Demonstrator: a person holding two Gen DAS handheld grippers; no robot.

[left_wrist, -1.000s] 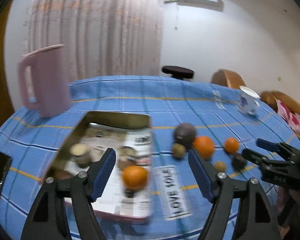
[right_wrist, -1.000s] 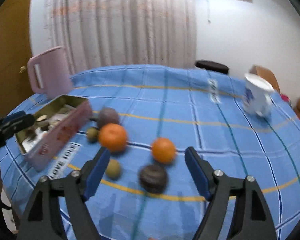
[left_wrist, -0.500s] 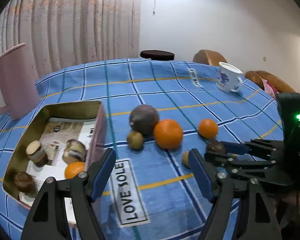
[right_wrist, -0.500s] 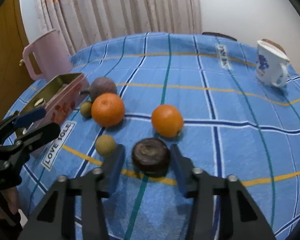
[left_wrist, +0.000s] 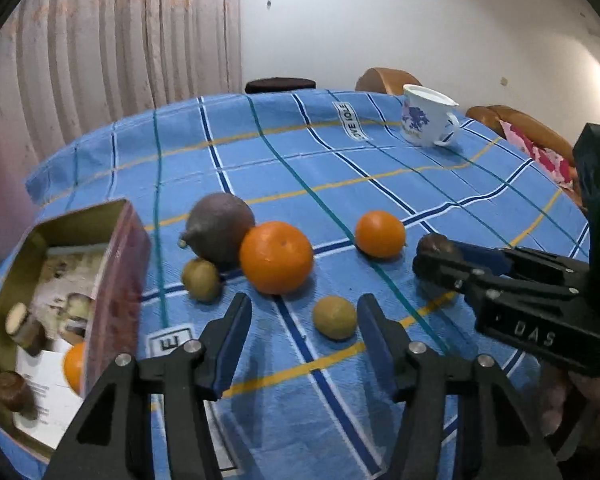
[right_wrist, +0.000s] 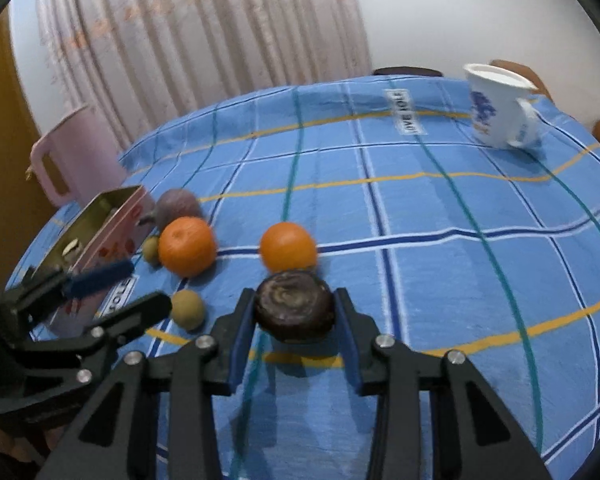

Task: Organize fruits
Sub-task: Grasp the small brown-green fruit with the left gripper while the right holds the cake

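My right gripper (right_wrist: pixel 295 312) is shut on a dark brown round fruit (right_wrist: pixel 294 309) and holds it just above the blue checked cloth; it also shows in the left wrist view (left_wrist: pixel 436 246). My left gripper (left_wrist: pixel 304 320) is open around a small green-brown fruit (left_wrist: pixel 334 317), which also shows in the right wrist view (right_wrist: pixel 187 307). Beyond it lie a big orange (left_wrist: pixel 276 257), a smaller orange (left_wrist: pixel 380 234), a purple-brown fruit (left_wrist: pixel 220 227) and another small green fruit (left_wrist: pixel 201 280). A metal tin (left_wrist: pixel 116 276) at left holds an orange (left_wrist: pixel 74 366) and several dark fruits.
A white mug with blue flowers (left_wrist: pixel 424 120) stands at the far right of the table. A pink jug (right_wrist: pixel 74 152) stands behind the tin. Chairs (left_wrist: pixel 388 80) and a dark stool (left_wrist: pixel 280 84) stand past the far edge. Curtains hang behind.
My right gripper closed on the dark brown fruit and raised it slightly. My left gripper swung right from over the tin to the small green-brown fruit and narrowed around it.
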